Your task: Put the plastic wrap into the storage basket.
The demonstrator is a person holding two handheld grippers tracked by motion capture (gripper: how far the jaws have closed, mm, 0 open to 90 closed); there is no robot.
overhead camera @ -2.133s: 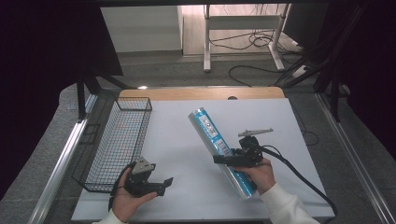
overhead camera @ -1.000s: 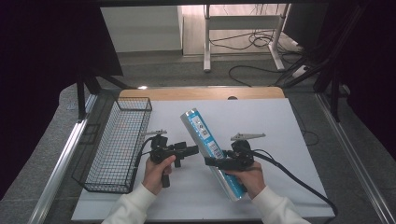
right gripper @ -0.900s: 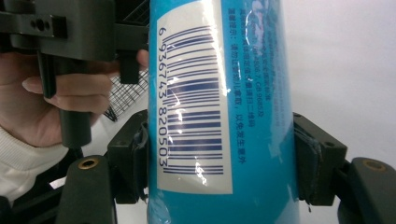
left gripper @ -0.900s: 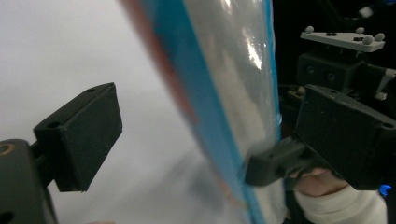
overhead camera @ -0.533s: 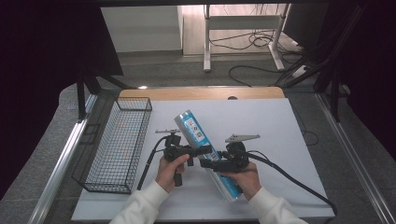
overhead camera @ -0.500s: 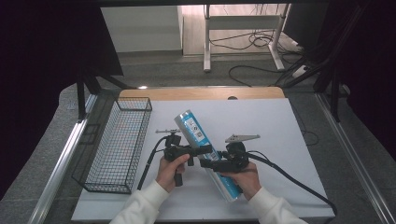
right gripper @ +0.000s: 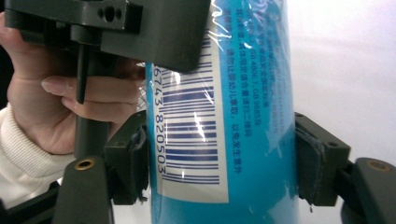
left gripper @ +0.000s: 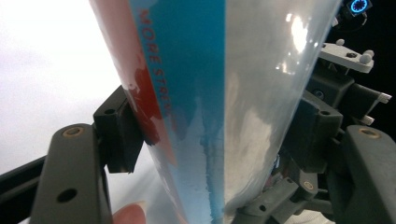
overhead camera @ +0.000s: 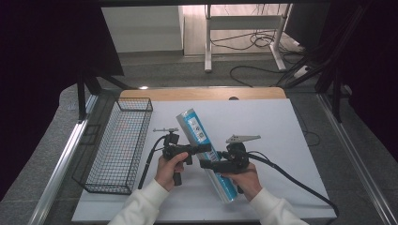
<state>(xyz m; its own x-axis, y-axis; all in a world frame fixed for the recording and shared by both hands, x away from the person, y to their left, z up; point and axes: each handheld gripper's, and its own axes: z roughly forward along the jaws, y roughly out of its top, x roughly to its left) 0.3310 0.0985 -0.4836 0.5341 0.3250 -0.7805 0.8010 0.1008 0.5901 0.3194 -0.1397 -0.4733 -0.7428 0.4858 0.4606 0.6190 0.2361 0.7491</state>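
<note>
Right, handover was mid-way: my left gripper (overhead camera: 202, 149) had just closed its jaws on the blue tube (overhead camera: 205, 150), pads pinching it at mid-length. My right gripper (overhead camera: 206, 164) had just begun easing open, pads at the tube's sides, so I couldn't tell if it gripped. Tube was tilted over the table (overhead camera: 263, 122). Left to do, I'd guess: release right, drop it in the wire basket (overhead camera: 117, 145) beside it.
</note>
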